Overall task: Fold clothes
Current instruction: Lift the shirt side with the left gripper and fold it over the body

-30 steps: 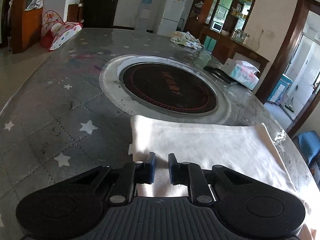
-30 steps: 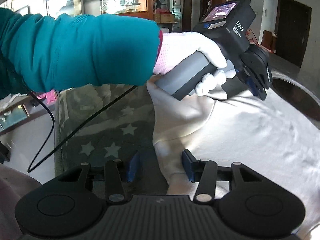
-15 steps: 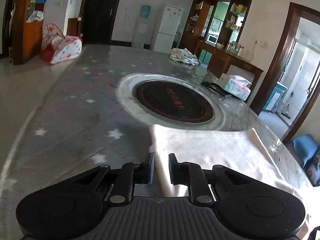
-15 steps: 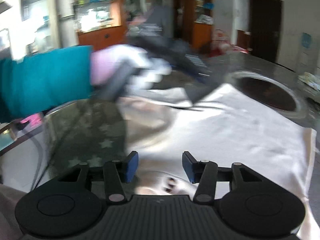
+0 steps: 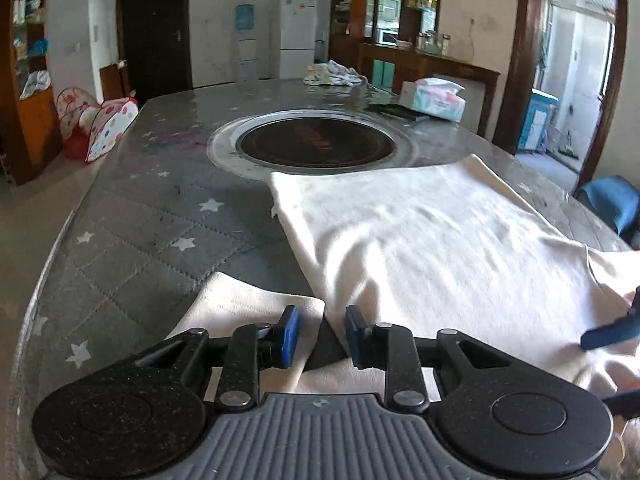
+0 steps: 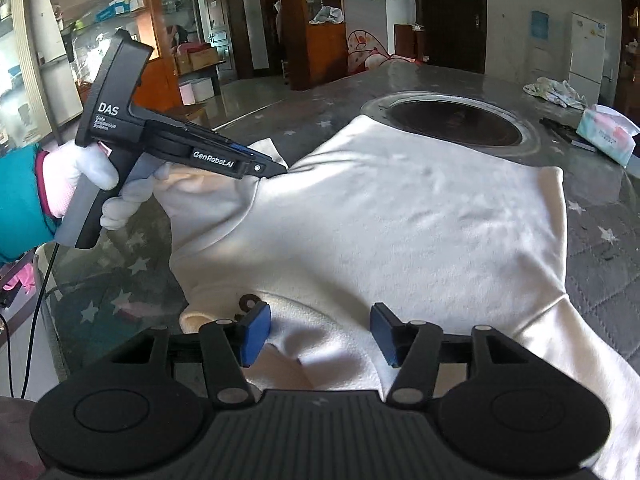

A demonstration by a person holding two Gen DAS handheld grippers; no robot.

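The table [image 5: 132,216], covered in a grey star-print quilted mat with a round dark inset [image 5: 316,146] at its middle, carries the white garment [image 5: 440,232] spread flat just in front of that inset, its far hem touching the inset's metal rim. Compared with 1 second ago, both views take in much more of the cloth: in the left wrist view the camera then sat right over the near edge of the cloth, while it now sees the body panel running off to the right and a sleeve [image 5: 248,304] lying out to the left. The left gripper [image 5: 319,336] is released; its jaws have just been opening and now stand a little apart over the notch where the sleeve meets the body, with mostly dark mat in the gap and no cloth pinched. The right gripper [image 6: 316,334] is also released, its jaws having just been widening, and they straddle a raised wrinkle of the white fabric without the pads pressing on it. In the right wrist view the gloved hand [image 6: 86,178] carrying the left tool hovers at the garment's left shoulder. My reading is that 1 smoothing or placing pass has ended and both tools are free to take new hold points for the next fold, probably the sleeve.
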